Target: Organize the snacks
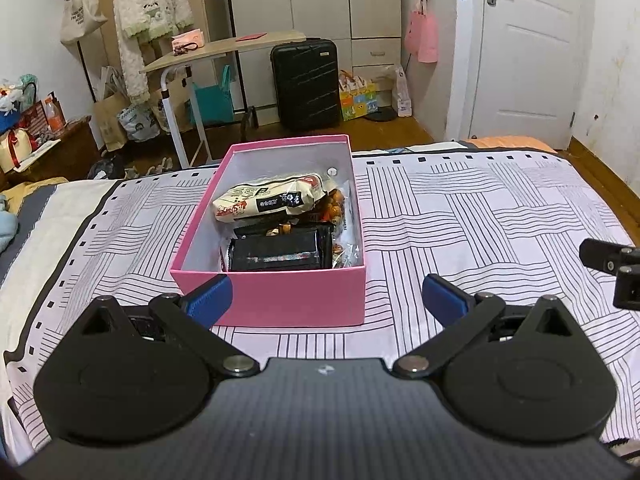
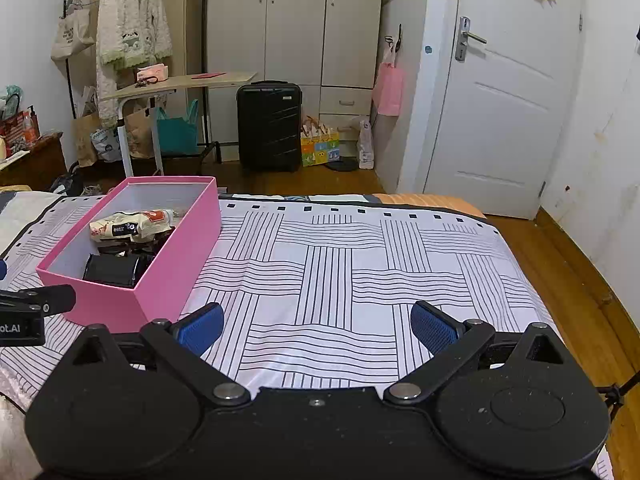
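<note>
The left claw (image 1: 327,300) hangs low over the bed (image 1: 480,220), its blue pads (image 1: 210,298) spread wide and holding nothing; the left pad overlaps the near wall of the pink box (image 1: 296,300) in the view, though whether it touches cannot be told. The right claw (image 2: 318,330) is likewise spread and empty, over bare striped sheet to the right of the box (image 2: 172,276).

The box sits open on the bed. Inside, nearest, lies a black packet (image 1: 280,254); behind it a clear bag of orange snacks (image 1: 336,206), and resting on top toward the far end a cream packet (image 1: 268,198) with red and black print. No snacks lie loose on the sheet.

Beyond the bed stand a small table (image 1: 224,48), a black suitcase (image 1: 306,84) and a white door (image 1: 528,52).
</note>
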Available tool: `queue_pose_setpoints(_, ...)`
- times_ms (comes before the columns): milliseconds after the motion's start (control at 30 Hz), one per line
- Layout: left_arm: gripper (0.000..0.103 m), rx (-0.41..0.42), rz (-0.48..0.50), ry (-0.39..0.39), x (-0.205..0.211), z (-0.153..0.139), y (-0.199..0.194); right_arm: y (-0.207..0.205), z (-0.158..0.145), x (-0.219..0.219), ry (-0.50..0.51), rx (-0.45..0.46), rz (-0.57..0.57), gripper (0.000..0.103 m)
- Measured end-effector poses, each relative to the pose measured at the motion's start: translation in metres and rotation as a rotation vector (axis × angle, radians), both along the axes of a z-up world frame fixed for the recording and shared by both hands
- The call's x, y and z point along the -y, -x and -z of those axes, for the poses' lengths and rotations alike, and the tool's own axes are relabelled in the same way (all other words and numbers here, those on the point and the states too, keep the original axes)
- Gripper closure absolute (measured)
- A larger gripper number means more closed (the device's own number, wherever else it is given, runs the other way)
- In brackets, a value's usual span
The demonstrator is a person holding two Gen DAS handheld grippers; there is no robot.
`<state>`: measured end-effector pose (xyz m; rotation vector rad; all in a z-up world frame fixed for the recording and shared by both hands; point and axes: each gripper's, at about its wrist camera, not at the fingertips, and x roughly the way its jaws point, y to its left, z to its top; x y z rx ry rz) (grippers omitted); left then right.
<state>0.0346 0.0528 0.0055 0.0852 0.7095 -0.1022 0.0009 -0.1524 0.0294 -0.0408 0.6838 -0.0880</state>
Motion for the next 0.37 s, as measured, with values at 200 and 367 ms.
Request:
queue_pose_setpoints(200, 0.000, 0.013, -0.002, -0.002, -0.0025, -0.0006, 0.0008, -0.0007, 0.0003, -0.0019, 0.006, -0.003, -0.002, 0.002)
queue_pose_setpoints(367, 0.000, 0.025, 0.005, -0.006, -0.0023, -0.0014, 0.0022, -0.0017, 0.0013, -0.0012, 0.003, -0.008, 0.002, 0.002)
